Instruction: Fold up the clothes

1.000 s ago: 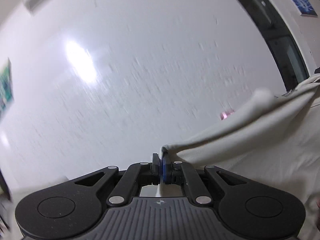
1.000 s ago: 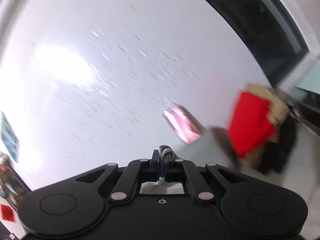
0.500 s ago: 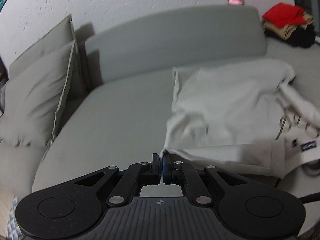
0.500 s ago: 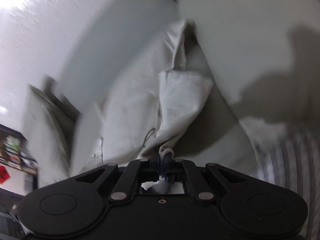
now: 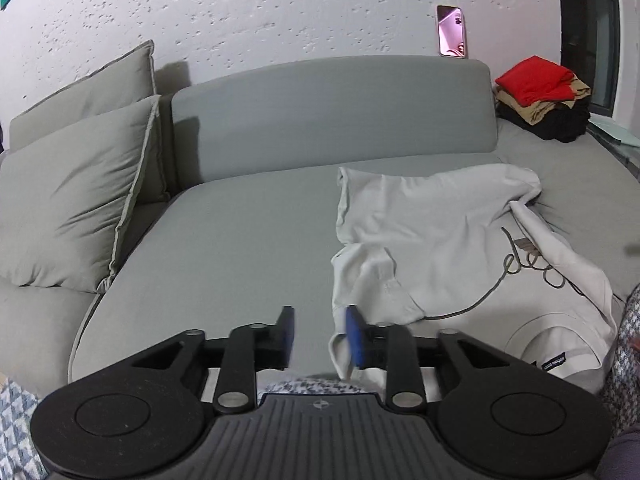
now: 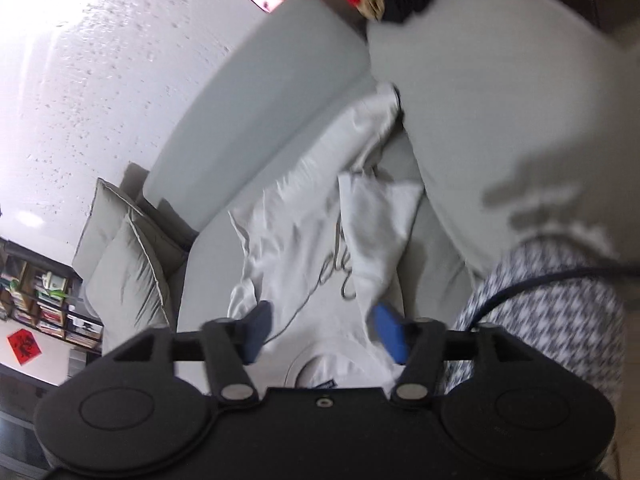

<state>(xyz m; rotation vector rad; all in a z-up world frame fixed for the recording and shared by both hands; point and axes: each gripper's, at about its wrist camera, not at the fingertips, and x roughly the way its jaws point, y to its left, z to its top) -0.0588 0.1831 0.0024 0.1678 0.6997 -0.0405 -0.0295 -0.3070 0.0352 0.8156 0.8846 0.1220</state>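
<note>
A white sweatshirt [image 5: 432, 240] with dark script lettering lies rumpled on the grey sofa seat [image 5: 224, 256]. At its near left corner my left gripper [image 5: 320, 334] has its jaws opening. A flap of the white cloth brushes the right blue pad [image 5: 354, 338], and nothing is pressed between the pads. In the right wrist view the same sweatshirt [image 6: 304, 240] spreads away from my right gripper [image 6: 324, 332]. Its jaws are opening wide just above the collar end, and the cloth lies loose beneath them, touching the right pad [image 6: 390, 334].
Two grey cushions [image 5: 76, 200] lean at the sofa's left end. A folded stack of red, tan and black clothes [image 5: 544, 96] sits at the far right. A pink phone [image 5: 451, 30] stands on the backrest. Houndstooth-patterned trousers [image 6: 552, 304] are close on the right, a bookshelf [image 6: 36, 300] far left.
Both grippers came down from facing the wall to the sofa, laying the sweatshirt on the seat. Both were shut on its cloth and now stand open.
</note>
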